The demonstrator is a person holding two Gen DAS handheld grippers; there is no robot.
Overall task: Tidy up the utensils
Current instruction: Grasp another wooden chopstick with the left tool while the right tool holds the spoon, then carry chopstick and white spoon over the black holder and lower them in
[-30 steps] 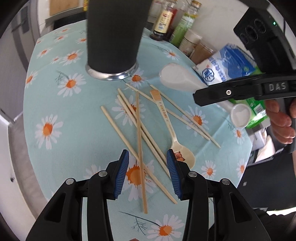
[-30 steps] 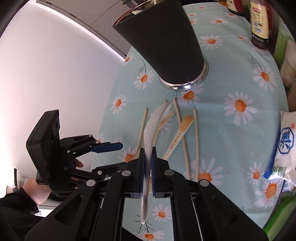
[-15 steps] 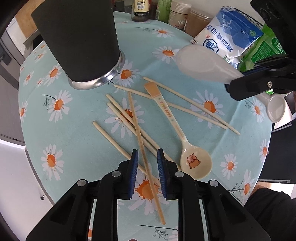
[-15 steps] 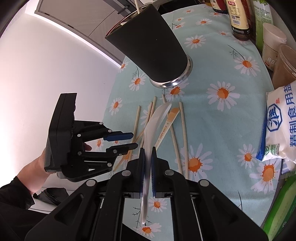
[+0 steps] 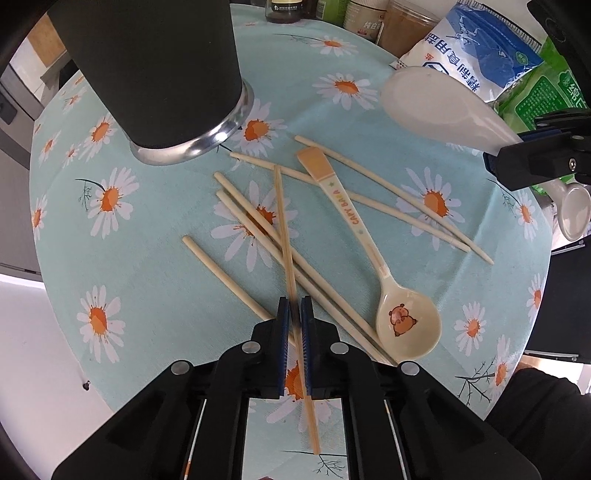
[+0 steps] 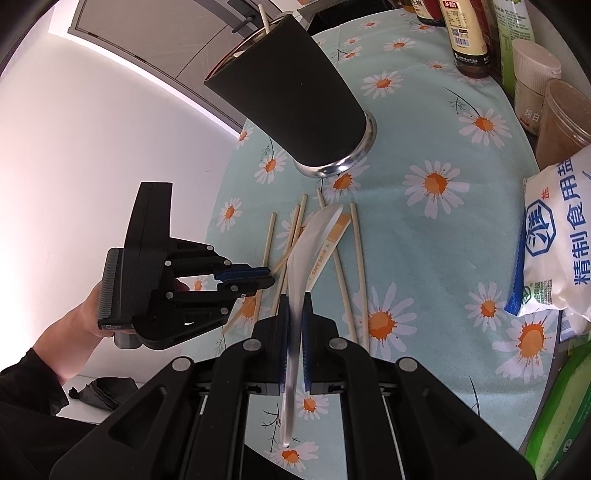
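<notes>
1. The black cup (image 5: 155, 74) stands tall at the far left of the table (image 5: 147, 236), blocking that side.
2. Loose chopsticks (image 5: 258, 229) and the cartoon spoon (image 5: 406, 325) clutter the middle, crossing one another.
3. Open cloth lies left of the chopsticks, below the cup, out to the table edge.
4. The far right is walled off: salt bag (image 6: 557, 236), jars (image 6: 535, 85), bottles (image 6: 469, 33) and green packets (image 5: 535, 92) crowd the rim.
5. A bare strip of cloth runs between the chopsticks and the salt bag.
6. The right gripper (image 5: 517, 166) with its white spoon (image 5: 436, 107) hangs over the table's right side.
</notes>
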